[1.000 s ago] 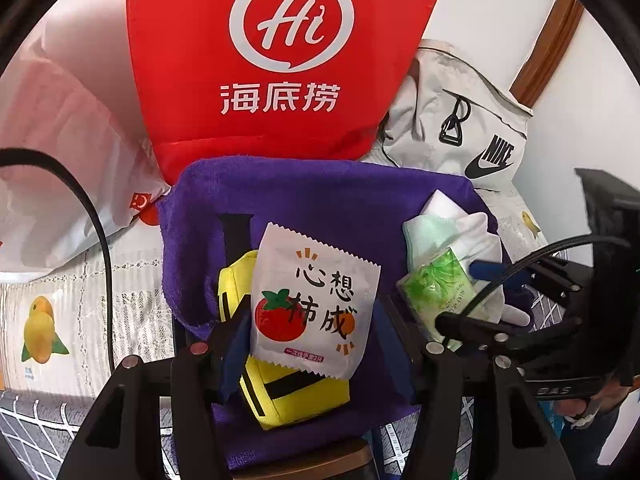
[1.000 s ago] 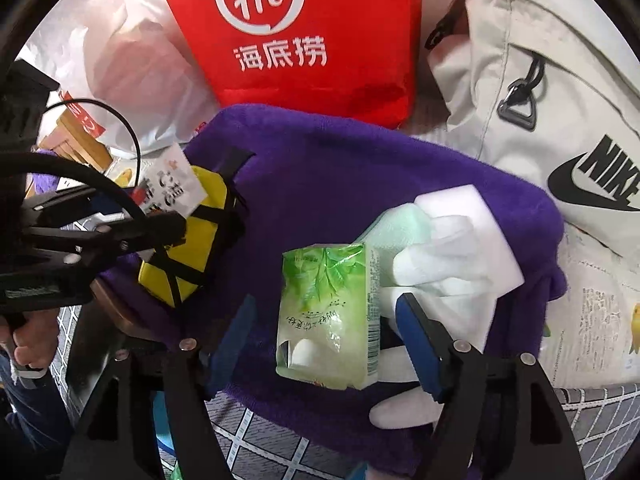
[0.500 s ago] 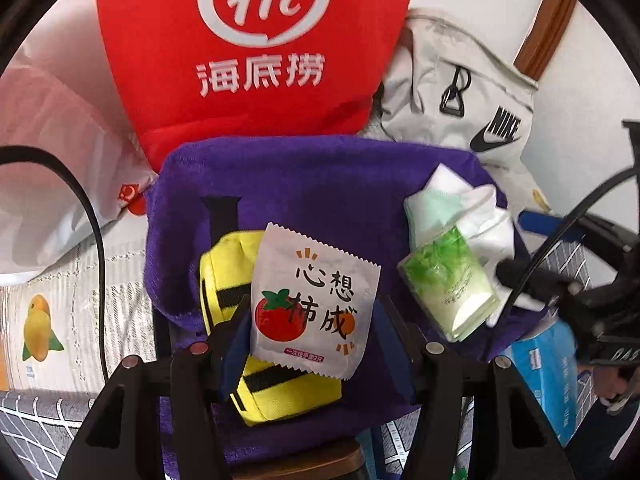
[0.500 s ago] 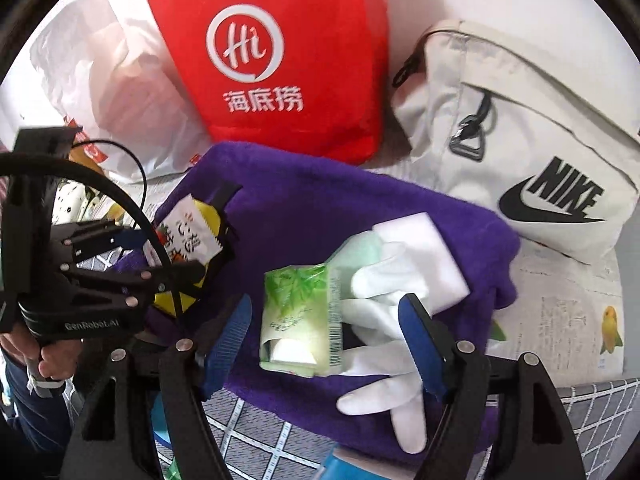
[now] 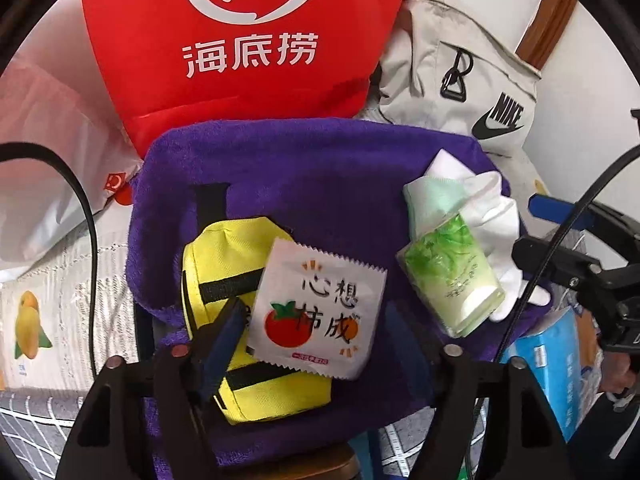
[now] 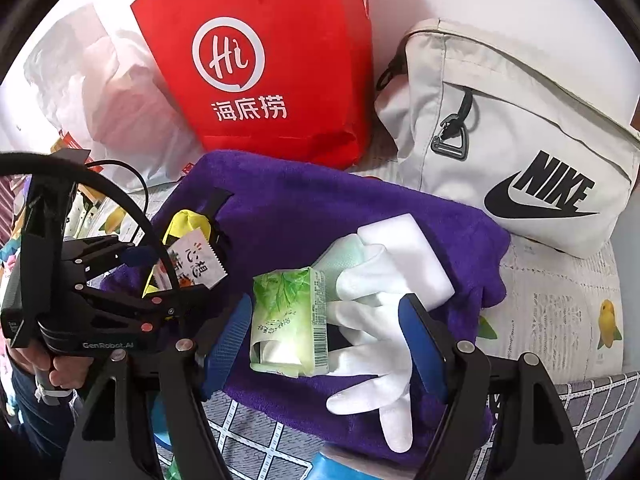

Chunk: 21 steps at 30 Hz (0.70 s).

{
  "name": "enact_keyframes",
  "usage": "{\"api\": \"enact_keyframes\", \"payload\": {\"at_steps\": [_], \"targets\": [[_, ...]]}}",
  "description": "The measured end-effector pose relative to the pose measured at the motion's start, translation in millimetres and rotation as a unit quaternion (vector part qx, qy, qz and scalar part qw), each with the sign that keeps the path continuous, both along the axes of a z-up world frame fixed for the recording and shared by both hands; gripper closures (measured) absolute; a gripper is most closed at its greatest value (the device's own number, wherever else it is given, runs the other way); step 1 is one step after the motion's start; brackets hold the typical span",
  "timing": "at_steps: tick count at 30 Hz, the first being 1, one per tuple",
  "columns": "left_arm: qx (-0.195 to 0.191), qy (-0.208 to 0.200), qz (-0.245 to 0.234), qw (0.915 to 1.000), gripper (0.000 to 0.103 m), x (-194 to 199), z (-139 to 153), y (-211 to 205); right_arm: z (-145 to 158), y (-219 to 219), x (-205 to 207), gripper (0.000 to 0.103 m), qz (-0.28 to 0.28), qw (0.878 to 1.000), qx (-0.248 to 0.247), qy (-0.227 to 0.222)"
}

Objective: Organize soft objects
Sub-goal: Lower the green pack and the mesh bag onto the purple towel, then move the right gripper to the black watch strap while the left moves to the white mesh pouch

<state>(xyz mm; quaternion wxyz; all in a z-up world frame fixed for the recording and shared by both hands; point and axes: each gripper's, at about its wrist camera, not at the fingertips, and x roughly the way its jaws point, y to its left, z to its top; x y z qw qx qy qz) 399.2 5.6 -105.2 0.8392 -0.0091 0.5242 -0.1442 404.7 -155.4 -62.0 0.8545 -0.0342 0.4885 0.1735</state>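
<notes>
A purple towel (image 5: 320, 168) (image 6: 360, 216) carries a yellow pouch (image 5: 224, 264) (image 6: 186, 222), a white snack packet with a tomato print (image 5: 320, 304) (image 6: 198, 258), a green tissue pack (image 5: 452, 276) (image 6: 288, 320), a white glove (image 6: 372, 340) (image 5: 496, 216) and a white sponge (image 6: 404, 256). My left gripper (image 5: 320, 332) is open, its jaws on either side of the snack packet and pouch. My right gripper (image 6: 328, 340) is open, its jaws on either side of the tissue pack and glove.
A red Haidilao bag (image 5: 248, 40) (image 6: 272, 60), a cream Nike bag (image 5: 472, 80) (image 6: 512, 140) and a white plastic bag (image 5: 48, 152) (image 6: 92, 92) stand behind the towel. A blue box (image 5: 560, 368) lies at the right. Below is a fruit-print cloth (image 6: 560, 312).
Both grippers pulled back from the towel. The snack packet and tissue pack now lie on the pile between open jaws. The right gripper moved away to the right in the left view.
</notes>
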Motion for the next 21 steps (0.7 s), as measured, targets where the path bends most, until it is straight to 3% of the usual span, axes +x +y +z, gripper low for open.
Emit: {"api": "enact_keyframes", "payload": {"at_steps": [12, 16, 21], "targets": [[0.008, 0.001, 0.016, 0.9998, 0.03, -5, 13, 9, 7, 3, -6, 0.028, -0.014, 1.0, 0.0, -0.009], [0.002, -0.009, 0.025, 0.9997, 0.03, -11, 25, 13, 26, 5, -23, 0.028, -0.019, 0.999, 0.011, -0.036], [0.003, -0.027, 0.02, 0.9994, 0.03, -24, 46, 11, 36, 1, -61, 0.028, -0.022, 0.998, 0.048, -0.032]]}}
